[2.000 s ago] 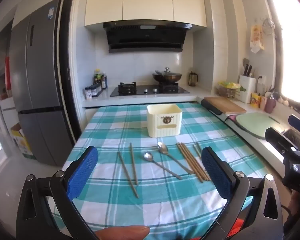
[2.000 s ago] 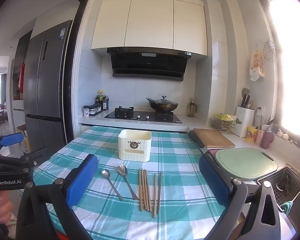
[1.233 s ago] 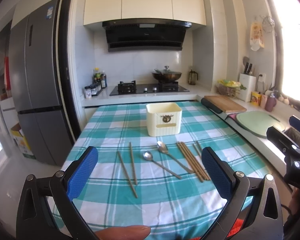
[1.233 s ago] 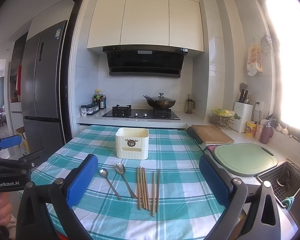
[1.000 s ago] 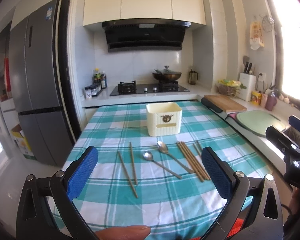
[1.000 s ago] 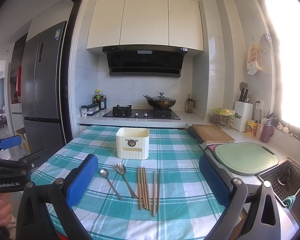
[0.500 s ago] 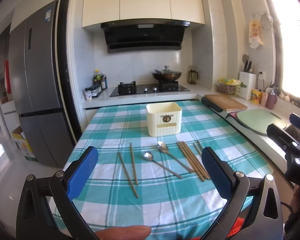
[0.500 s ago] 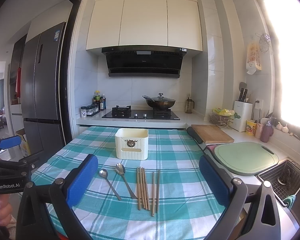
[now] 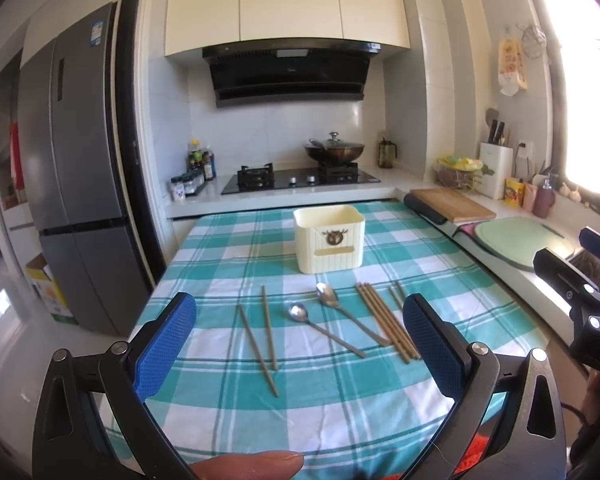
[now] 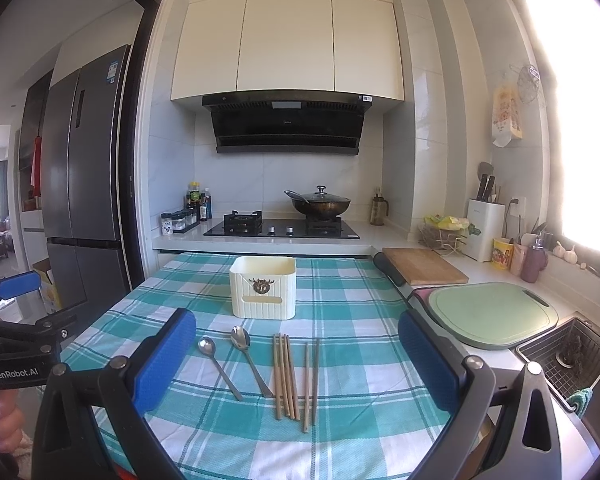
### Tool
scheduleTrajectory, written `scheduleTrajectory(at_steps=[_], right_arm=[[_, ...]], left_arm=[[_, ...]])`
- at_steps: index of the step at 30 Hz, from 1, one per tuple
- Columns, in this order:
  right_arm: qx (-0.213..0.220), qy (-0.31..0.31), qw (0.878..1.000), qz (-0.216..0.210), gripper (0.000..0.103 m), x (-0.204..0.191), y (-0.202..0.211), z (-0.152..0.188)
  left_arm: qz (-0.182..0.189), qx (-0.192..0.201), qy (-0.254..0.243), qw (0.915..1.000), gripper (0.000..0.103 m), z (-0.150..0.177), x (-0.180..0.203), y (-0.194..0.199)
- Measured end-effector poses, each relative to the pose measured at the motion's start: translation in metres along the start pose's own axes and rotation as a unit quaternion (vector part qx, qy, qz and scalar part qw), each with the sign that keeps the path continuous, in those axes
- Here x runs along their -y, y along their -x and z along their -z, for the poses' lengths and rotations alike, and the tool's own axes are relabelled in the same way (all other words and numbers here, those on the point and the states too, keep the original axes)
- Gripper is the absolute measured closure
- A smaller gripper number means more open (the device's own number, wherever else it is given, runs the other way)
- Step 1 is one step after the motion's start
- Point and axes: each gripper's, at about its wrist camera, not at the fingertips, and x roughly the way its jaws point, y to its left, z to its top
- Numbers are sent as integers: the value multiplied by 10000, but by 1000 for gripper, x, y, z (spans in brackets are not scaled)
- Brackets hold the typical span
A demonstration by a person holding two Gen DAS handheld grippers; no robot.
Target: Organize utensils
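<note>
A cream utensil holder (image 9: 329, 239) (image 10: 263, 287) stands on the checked tablecloth. In front of it lie two steel spoons (image 9: 325, 330) (image 10: 219, 366), a bundle of wooden chopsticks (image 9: 386, 322) (image 10: 285, 374), and a looser pair (image 10: 311, 384). Two more chopsticks (image 9: 262, 334) lie to the left, seen only in the left wrist view. My left gripper (image 9: 300, 344) is open and empty, above the table's near edge. My right gripper (image 10: 296, 364) is open and empty, also held back from the utensils.
The table (image 9: 228, 248) (image 10: 340, 280) has a counter on its right with a wooden board (image 10: 424, 266), a green cutting board (image 10: 490, 312) and a sink (image 10: 568, 352). A stove with a wok (image 10: 318, 204) is behind. A fridge (image 9: 72, 184) stands at left.
Both grippers have drifted slightly, so the views shift a little. The utensils have not moved and both grippers stay open.
</note>
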Motion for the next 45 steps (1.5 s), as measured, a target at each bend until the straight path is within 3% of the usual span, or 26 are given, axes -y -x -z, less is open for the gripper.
scheduleTrajectory(at_steps=[45], right_arm=[[-41, 8, 10000, 6, 0, 1, -4, -1]], left_arm=[[-17, -14, 3, 10000, 0, -3, -1, -2]])
